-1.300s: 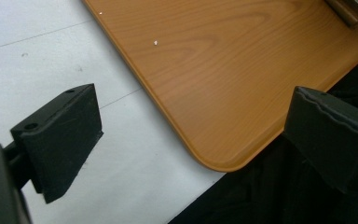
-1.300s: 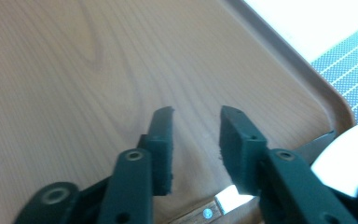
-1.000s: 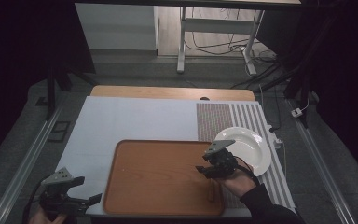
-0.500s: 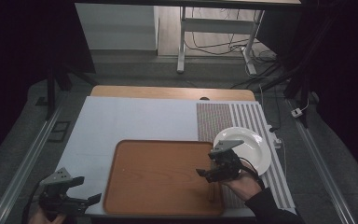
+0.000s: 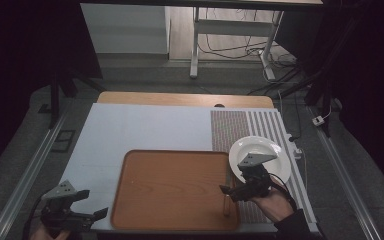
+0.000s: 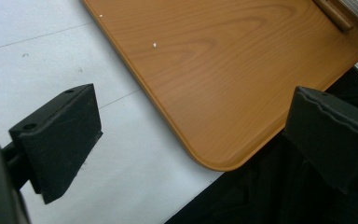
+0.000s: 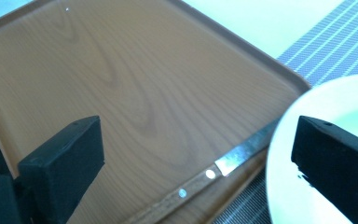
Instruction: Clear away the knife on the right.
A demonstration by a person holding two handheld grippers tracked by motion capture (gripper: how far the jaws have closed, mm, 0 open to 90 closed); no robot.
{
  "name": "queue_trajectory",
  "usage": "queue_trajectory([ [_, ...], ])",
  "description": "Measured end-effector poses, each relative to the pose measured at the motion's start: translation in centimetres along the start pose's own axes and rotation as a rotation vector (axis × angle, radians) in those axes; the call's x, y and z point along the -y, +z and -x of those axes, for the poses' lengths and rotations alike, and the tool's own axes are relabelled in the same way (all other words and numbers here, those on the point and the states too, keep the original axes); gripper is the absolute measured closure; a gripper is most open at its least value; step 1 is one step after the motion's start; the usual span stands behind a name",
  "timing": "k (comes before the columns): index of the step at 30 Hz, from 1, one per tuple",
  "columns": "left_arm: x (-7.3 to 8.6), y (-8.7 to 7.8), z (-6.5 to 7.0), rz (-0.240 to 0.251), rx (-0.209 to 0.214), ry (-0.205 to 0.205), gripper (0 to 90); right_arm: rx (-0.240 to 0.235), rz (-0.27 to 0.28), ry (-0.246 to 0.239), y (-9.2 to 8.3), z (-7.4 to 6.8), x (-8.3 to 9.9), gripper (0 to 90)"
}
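While the right gripper (image 5: 228,191) hangs with its jaws spread wide and nothing between them, a knife (image 7: 200,179) lies just under and ahead of it, along the near right edge of the wooden tray (image 7: 135,88), its riveted wooden handle nearer the gripper and its blade running on beneath the rim of the white plate (image 7: 317,154). That plate sits beside the right jaw, overlapping the tray's edge and resting partly on the striped mat (image 7: 335,42) beyond. Farther ahead, the tray's floor is bare up to its far rim. My reading is that the step in hand is the approach to the knife: the gripper is above it but not yet down on it. The next move would call for lowering and turning the jaws so they straddle the handle across its width, clear of the plate's rim, then closing. Off to the other side, the left gripper (image 5: 87,216) waits at the tray's near left corner (image 6: 214,161), jaws also wide apart and empty, over the pale table cover (image 6: 51,56).
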State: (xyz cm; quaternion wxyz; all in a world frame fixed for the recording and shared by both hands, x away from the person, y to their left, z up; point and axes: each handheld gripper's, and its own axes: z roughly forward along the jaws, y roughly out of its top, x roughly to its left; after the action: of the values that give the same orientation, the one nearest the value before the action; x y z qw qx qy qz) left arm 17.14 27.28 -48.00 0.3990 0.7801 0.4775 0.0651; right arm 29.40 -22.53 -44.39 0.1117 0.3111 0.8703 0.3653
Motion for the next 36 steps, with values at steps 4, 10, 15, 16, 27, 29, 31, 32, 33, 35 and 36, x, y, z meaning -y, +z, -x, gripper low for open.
queue_trajectory([
  [4, 0.0, 0.0, 0.0, 0.000, 0.001, 0.000, 3.7, 0.022, 0.018, 0.011, -0.9, 0.2, 0.6, 0.5],
  [10, 0.0, 0.0, 0.0, 0.000, 0.000, 0.000, 3.7, 0.057, 0.048, 0.042, -2.4, 0.5, 2.1, 0.3],
  [15, -0.1, 0.0, 0.0, -0.001, -0.001, 0.002, 3.7, 0.096, 0.069, 0.073, -3.8, 0.9, 3.4, 0.3],
  [16, -0.1, 0.0, 0.0, -0.001, -0.001, 0.002, 3.7, 0.106, 0.073, 0.079, -4.1, 1.0, 3.6, 0.3],
  [27, -0.1, 0.0, -0.1, 0.000, 0.000, -0.002, 3.6, 0.172, 0.103, 0.146, -6.5, 1.7, 6.1, 0.0],
  [29, -0.1, 0.0, -0.1, 0.000, 0.000, -0.003, 3.6, 0.186, 0.098, 0.156, -6.7, 1.7, 6.5, 0.0],
  [31, -0.1, 0.0, -0.1, 0.002, 0.000, -0.005, 3.6, 0.190, 0.098, 0.167, -6.9, 1.7, 7.0, 0.0],
  [32, 0.0, 0.0, -0.1, 0.003, 0.003, -0.006, 3.6, 0.196, 0.099, 0.176, -7.0, 1.7, 7.2, 0.0],
  [33, 0.0, 0.0, -0.1, 0.005, 0.006, -0.008, 3.6, 0.202, 0.096, 0.180, -7.2, 1.6, 7.4, 0.0],
  [35, 0.0, -0.1, -0.2, 0.006, 0.007, -0.009, 3.4, 0.206, 0.093, 0.194, -7.3, 1.5, 7.9, 0.0],
  [36, 0.0, -0.1, -0.2, 0.007, 0.008, -0.009, 3.4, 0.206, 0.091, 0.198, -7.4, 1.5, 8.1, 0.0],
])
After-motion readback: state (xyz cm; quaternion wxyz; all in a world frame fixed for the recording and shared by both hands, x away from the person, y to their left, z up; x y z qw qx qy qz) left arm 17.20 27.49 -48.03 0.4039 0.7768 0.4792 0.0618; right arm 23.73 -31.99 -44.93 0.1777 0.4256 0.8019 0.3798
